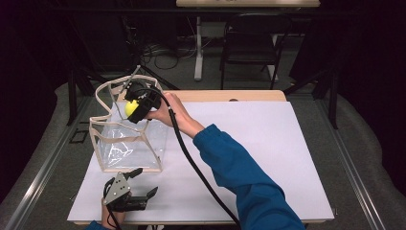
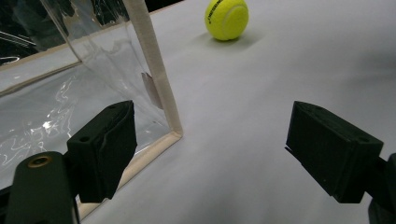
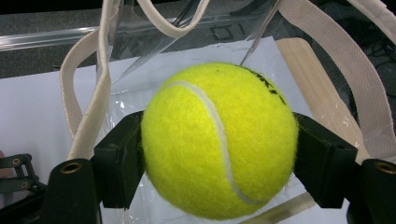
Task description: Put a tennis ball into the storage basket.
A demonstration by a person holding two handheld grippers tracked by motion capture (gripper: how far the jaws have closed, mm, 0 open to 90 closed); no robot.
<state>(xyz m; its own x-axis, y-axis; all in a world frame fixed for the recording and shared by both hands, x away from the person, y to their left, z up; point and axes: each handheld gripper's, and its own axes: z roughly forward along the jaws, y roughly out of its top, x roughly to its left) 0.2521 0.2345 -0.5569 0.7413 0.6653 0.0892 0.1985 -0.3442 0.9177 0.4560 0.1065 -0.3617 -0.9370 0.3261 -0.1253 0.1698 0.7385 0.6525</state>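
Above white table (image 1: 268, 143), tennis ball (image 3: 218, 140) clamped between right gripper (image 3: 218, 161) fingers (left gripper (image 2: 224, 154) open).

tennis ball (image 3: 219, 140): yellow | clamped in right claw (image 1: 135, 106) | above open clear bag (image 1: 125, 143)

High view: fixed above near edge of bench (image 1: 268, 143), facing forward and down; whole white top in frame, clear bag (image 1: 129, 139) at left centre.
Left gripper view: low over bench, close to bag's lower corner (image 2: 173, 133) at frame left.
Right gripper view: very close, aimed down into bag's mouth (image 3: 116, 42).
All three share bag and white top.
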